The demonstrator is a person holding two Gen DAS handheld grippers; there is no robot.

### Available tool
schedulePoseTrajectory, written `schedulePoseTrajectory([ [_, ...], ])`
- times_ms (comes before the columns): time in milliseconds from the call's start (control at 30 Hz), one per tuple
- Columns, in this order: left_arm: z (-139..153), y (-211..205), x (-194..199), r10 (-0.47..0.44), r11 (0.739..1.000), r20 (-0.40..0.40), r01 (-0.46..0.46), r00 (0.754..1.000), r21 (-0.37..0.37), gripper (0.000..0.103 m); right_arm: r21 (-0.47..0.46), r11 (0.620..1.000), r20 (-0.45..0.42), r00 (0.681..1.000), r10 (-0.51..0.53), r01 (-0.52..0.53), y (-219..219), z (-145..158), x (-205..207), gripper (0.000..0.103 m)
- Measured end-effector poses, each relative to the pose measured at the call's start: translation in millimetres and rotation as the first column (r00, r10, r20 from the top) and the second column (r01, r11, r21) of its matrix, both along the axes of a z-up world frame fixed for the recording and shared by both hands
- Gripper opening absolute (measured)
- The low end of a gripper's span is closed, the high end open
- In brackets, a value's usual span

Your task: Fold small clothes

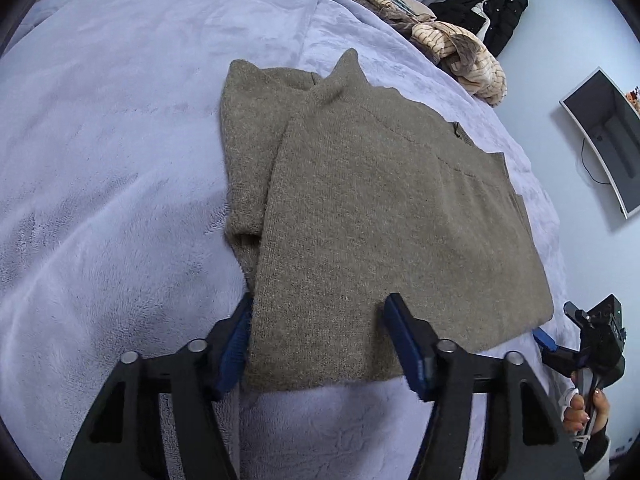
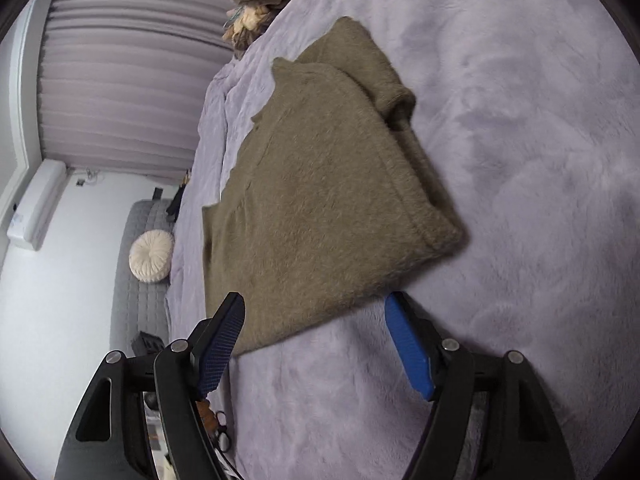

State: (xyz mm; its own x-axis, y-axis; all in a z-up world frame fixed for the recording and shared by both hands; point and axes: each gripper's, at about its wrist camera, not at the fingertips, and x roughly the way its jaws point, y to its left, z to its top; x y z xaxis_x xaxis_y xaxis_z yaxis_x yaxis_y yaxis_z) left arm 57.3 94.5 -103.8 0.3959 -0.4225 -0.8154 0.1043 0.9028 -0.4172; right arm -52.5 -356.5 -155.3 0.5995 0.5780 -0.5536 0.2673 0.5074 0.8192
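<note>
An olive-brown knit sweater (image 1: 360, 220) lies flat on the lilac fleece blanket (image 1: 100, 160), one sleeve folded in along its left side. My left gripper (image 1: 320, 312) is open, its blue pads standing on either side of the sweater's near hem. In the right wrist view the same sweater (image 2: 320, 200) lies ahead, and my right gripper (image 2: 316, 308) is open, astride its near corner. The right gripper also shows in the left wrist view (image 1: 592, 340), held by a hand at the sweater's right edge.
A heap of cream striped and brown clothes (image 1: 452, 48) lies at the blanket's far edge. A dark jacket (image 1: 496, 4) hangs on the wall near a monitor (image 1: 608, 132). Beside the bed are a grey couch (image 2: 148, 264) with a round white cushion (image 2: 152, 256), and curtains (image 2: 132, 80).
</note>
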Motion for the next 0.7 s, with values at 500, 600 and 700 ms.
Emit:
schedulePoseTrajectory([
  [500, -12, 34, -31, 0.058, 0.998, -0.008, -0.058, 0.998, -0.009, 0.009, -0.224, 0.974, -0.061, 0.998, -0.003, -0.011, -5, -11, 14, 0.007],
  [600, -2, 39, -37, 0.064, 0.998, 0.010, -0.064, 0.998, -0.006, 0.009, -0.191, 0.981, -0.051, 0.998, -0.030, 0.019, -14, -6, 2, 0.008],
  [700, 24, 40, -42, 0.055, 0.998, 0.083, -0.057, 0.995, 0.025, 0.009, -0.204, 0.979, -0.011, 1.000, -0.017, 0.014, -18, 10, -16, 0.014],
])
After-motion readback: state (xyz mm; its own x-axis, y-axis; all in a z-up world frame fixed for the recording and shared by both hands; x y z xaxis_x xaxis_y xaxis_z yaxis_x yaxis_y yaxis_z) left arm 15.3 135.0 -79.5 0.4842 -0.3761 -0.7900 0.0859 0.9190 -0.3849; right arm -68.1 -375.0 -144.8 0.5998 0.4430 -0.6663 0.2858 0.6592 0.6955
